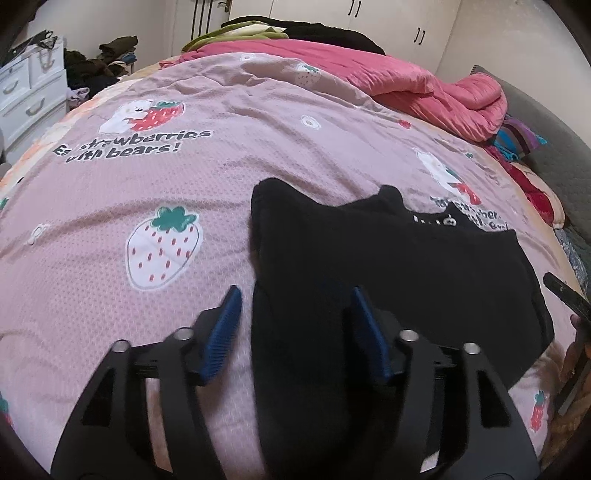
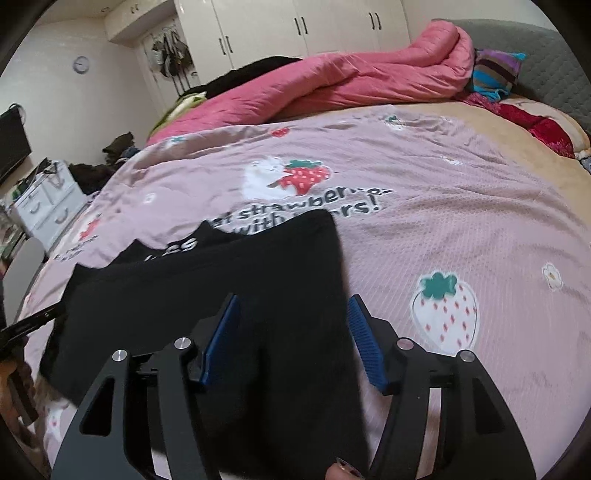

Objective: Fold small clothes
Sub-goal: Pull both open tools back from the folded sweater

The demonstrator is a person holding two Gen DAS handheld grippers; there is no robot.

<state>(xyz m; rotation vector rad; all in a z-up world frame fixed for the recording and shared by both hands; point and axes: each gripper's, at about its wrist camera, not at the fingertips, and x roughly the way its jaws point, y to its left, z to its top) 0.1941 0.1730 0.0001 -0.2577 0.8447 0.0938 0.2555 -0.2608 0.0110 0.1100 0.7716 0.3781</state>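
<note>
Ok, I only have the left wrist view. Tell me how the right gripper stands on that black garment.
Observer: The right gripper is open, over the black garment's right edge, pads clear of the cloth.
Operator: Give me what lies right of that edge.
Observer: Bare pink strawberry bedspread, with a white strawberry print just beyond the right-hand finger.
Operator: Now the far wall.
Observer: A round wall clock hangs left of the white wardrobes; your view misses it.
</note>
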